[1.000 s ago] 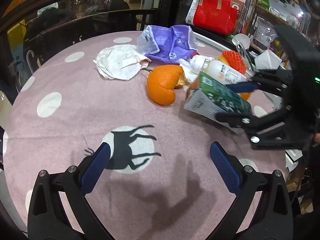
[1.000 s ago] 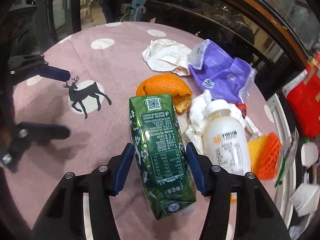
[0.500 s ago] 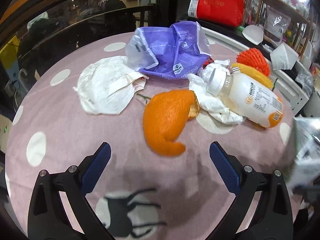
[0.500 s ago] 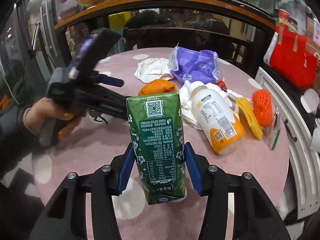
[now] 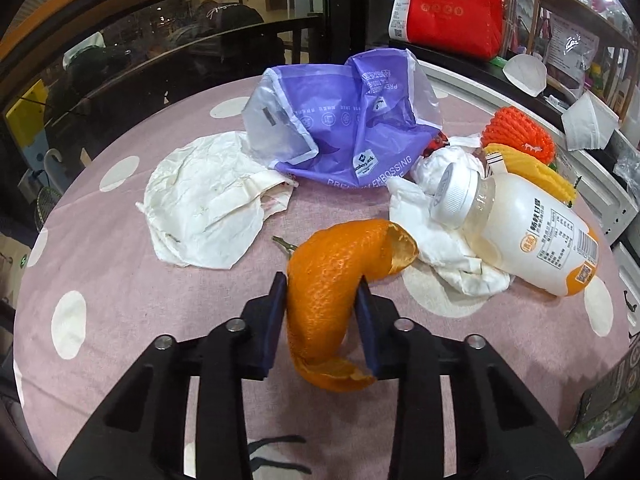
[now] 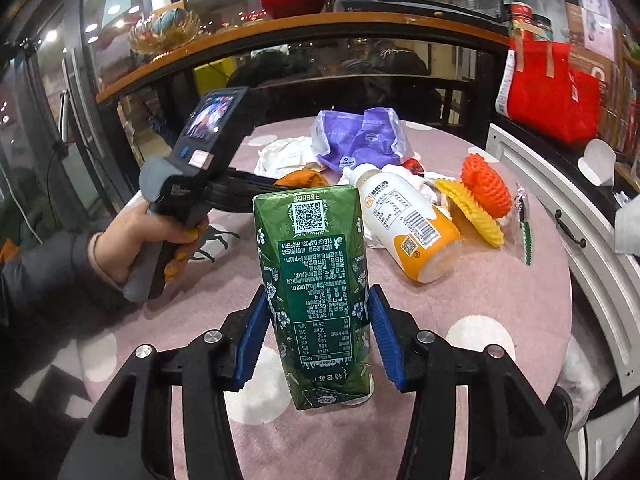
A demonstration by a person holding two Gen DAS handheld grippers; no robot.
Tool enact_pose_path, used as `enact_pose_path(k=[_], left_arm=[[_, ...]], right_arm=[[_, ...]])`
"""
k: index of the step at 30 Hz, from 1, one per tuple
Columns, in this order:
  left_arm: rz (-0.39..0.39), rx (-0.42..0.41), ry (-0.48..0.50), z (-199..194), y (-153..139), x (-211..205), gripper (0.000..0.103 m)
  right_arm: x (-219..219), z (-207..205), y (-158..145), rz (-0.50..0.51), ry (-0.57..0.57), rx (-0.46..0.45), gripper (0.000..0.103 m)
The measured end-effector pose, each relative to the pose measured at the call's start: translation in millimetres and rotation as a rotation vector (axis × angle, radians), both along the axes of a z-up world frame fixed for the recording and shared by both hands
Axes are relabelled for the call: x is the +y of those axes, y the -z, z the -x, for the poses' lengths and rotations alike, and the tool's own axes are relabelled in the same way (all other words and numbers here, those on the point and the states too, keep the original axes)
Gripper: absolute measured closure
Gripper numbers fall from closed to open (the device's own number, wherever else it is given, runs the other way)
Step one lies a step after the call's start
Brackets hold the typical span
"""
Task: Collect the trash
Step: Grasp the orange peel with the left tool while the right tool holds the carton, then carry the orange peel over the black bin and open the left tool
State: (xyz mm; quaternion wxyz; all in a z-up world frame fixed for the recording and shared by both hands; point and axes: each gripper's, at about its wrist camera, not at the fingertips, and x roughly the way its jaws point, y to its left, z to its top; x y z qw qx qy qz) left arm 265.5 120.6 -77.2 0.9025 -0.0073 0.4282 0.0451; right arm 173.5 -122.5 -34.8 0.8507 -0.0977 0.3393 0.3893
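Observation:
My left gripper (image 5: 322, 314) is shut on an orange peel (image 5: 332, 280) on the pink dotted tablecloth (image 5: 120, 300). My right gripper (image 6: 318, 332) is shut on a green drink carton (image 6: 316, 280) and holds it upright above the table. Behind the peel lie a crumpled white paper (image 5: 204, 208), a purple plastic bag (image 5: 344, 120), white tissues (image 5: 436, 240), a white bottle with orange base (image 5: 520, 236) and orange and yellow foam fruit nets (image 5: 520, 140). The left gripper body and hand show in the right wrist view (image 6: 192, 184).
A red bag (image 5: 448, 4) stands on a shelf behind the table. A white cabinet (image 6: 560, 200) runs along the right edge. A dark glass railing (image 5: 160, 40) curves behind the table. The carton's corner shows at the left view's lower right (image 5: 608, 412).
My left gripper moved forward and closed on the orange peel. My right gripper lifted the carton up and back from the pile, tilting it upright.

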Motion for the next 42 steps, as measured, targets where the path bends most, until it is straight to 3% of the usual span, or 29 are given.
enact_pose_path(k=[10,20,27,33,42], left_arm=[[0.096,-0.085,0.008,74,-26,-7,0.08],[0.153,-0.146,0.126,120,-45,-72,0.08],[0.16,-0.172,0.282,133,-61,-142,0.08],[0.22,-0.133,0.418,124,-59,-207,0.08],[0.205,-0.016,0.612,109,-23,-322,0.08]], right_arm=[[-22,12,-1,-0.068,0.062,-0.004,0.054],[-72,25,-10,-0.128,0.179,-0.005,0.054],[-125,35,-15,-0.129,0.299,-0.039,0.054],[-183,41,-9,-0.138,0.452,-0.043,0.054],[-260,56,0,-0.105,0.68,-0.089,0.054]])
